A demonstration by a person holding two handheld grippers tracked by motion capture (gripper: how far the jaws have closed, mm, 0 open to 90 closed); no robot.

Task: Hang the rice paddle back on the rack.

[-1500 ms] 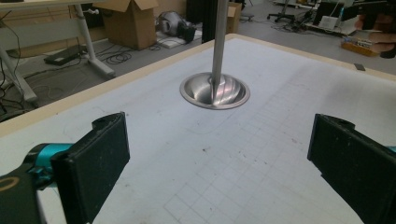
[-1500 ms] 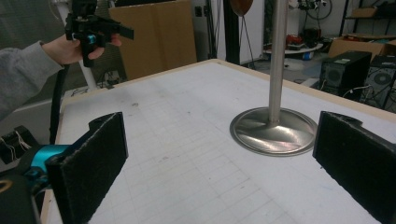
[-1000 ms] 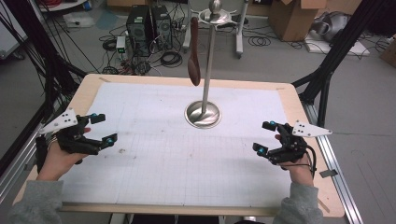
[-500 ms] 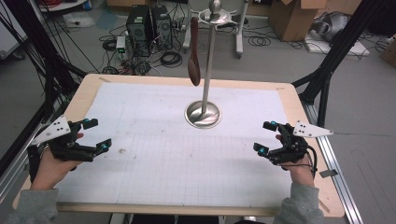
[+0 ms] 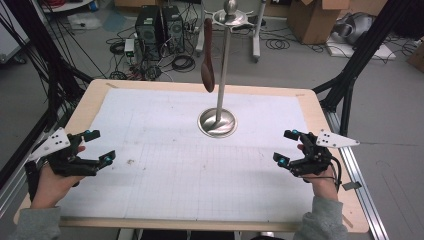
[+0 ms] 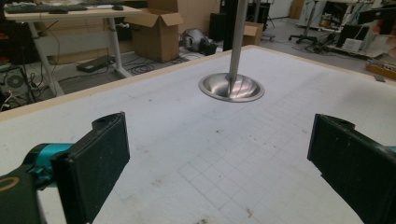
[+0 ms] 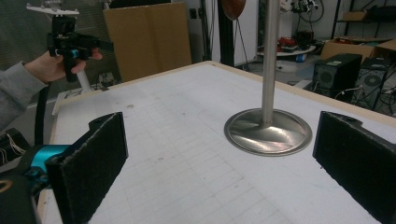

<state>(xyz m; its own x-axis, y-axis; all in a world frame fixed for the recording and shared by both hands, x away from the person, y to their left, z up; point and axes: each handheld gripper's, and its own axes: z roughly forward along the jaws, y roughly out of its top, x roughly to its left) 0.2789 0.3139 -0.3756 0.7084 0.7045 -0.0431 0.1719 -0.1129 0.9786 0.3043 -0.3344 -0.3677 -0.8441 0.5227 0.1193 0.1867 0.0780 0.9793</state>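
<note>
A metal stand (image 5: pixel 220 80) with a round base (image 5: pixel 217 123) rises from the middle back of the white gridded mat (image 5: pixel 190 165). A brown wooden spoon (image 5: pixel 207 55) hangs from its top, left of the pole. My left gripper (image 5: pixel 99 147) hovers open over the mat's left edge, nothing between its jaws. My right gripper (image 5: pixel 287 147) is open at the right edge, also holding nothing. The base (image 6: pixel 231 87) lies ahead in the left gripper view, and the base (image 7: pixel 267 132) sits close in the right gripper view, where the left gripper (image 7: pixel 70 42) is far off.
The wooden table (image 5: pixel 90 97) has black frame posts (image 5: pixel 350 70) at its sides. On the floor behind are computer towers (image 5: pixel 160 25), cables and cardboard boxes (image 5: pixel 312 20).
My left gripper dipped toward the near-left corner, then moved back right and forward over the mat's edge. The right gripper has barely moved.
</note>
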